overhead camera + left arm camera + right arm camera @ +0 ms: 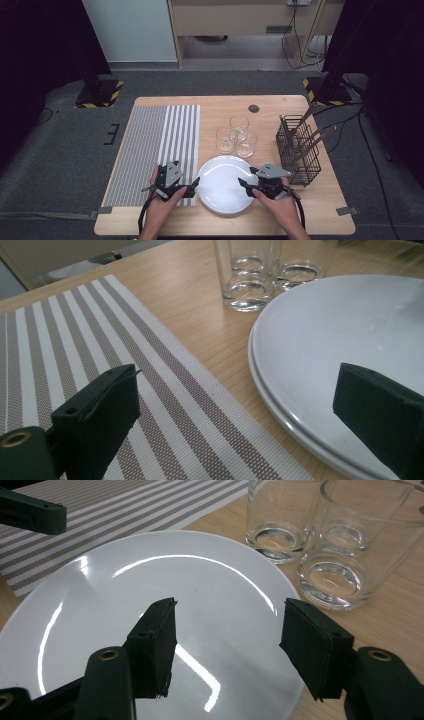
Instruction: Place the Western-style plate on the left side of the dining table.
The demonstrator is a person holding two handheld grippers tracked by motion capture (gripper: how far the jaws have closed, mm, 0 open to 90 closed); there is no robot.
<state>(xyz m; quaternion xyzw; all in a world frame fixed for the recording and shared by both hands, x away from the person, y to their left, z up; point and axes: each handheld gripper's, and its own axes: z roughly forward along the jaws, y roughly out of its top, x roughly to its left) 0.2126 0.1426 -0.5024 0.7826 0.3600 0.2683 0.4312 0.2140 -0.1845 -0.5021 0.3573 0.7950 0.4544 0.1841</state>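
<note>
Two white plates [222, 192] lie stacked at the front middle of the wooden table. My left gripper [194, 187] is at their left rim and stands open. In the left gripper view one jaw hangs over the striped placemat [75, 350] and the other over the top plate [350, 325], with my left gripper [235, 390] holding nothing. My right gripper [245, 182] comes in from the plates' right side. It is open above the top plate [125, 590] with nothing between the jaws of my right gripper [227, 625].
Three clear glasses [239, 125] stand together just behind the plates, close ahead in both gripper views [247, 290] [340, 575]. A black wire basket [299, 150] with utensils stands at the right. The placemat [150, 145] covers the table's left half.
</note>
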